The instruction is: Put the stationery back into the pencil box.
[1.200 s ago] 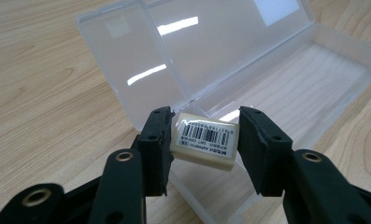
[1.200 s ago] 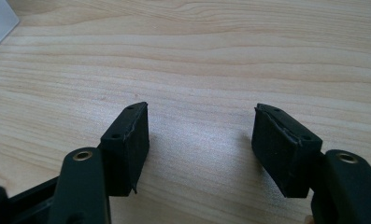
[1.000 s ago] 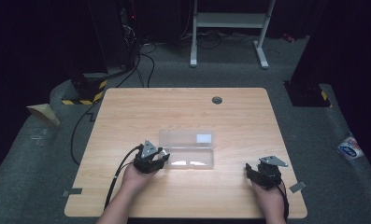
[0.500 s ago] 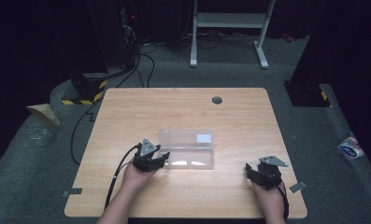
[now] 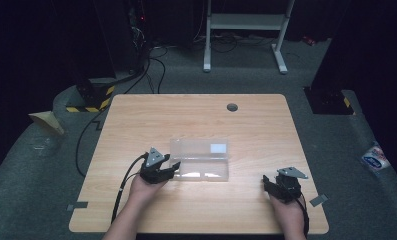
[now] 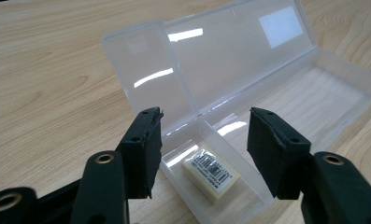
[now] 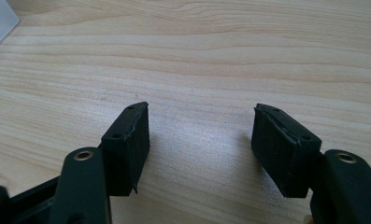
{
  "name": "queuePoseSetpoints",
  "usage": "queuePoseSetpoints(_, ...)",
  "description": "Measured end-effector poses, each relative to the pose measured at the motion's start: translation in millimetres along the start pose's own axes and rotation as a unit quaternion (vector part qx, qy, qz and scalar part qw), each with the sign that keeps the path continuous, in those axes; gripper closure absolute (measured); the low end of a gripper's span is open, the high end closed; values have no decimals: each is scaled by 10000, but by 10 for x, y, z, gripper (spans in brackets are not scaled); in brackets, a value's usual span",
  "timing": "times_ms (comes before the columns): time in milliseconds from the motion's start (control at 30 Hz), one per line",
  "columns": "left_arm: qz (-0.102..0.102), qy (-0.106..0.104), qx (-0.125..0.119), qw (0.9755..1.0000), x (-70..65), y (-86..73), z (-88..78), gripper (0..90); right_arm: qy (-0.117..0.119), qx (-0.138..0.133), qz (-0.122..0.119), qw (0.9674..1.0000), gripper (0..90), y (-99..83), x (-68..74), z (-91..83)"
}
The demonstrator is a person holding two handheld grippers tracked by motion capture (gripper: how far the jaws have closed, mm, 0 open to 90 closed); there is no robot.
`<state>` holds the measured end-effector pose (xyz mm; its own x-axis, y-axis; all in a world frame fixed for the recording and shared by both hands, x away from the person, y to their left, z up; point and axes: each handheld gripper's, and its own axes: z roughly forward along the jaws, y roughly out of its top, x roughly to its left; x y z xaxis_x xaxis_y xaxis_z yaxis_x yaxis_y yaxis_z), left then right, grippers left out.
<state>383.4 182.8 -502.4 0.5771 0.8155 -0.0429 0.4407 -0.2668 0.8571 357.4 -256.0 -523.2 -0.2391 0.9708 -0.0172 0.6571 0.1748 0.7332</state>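
A: State the container's position and contents.

B: The clear plastic case (image 5: 201,160) lies open at the counter (image 5: 196,120) centre, lid (image 6: 211,51) folded back toward 12 o'clock. Its small end compartment holds one white eraser (image 6: 210,172); the long compartment at 3 o'clock of it shows bare.

A: Any markings?

B: The eraser carries a barcode label; its print is too small to read. The lid bears a blank white patch.

A: Tongs status?

B: The left tongs (image 6: 204,140) have just been opening and stand released above the eraser, pads clear. The right tongs (image 7: 202,140) stand released over bare counter at 4 o'clock, well apart from the case.
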Motion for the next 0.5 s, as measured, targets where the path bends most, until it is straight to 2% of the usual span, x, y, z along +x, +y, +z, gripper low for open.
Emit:
queuePoseSetpoints(267,-81,122,63,9999,76,-27,-54,378,2,1,0,10000,369,0,-1,0)
queuePoseSetpoints(400,-177,175,79,9997,145,-58,-98,307,3,4,5,10000,369,0,-2,-1)
queuePoseSetpoints(500,-147,277,163,9994,204,-81,-138,235,5,3,3,10000,369,0,-2,0)
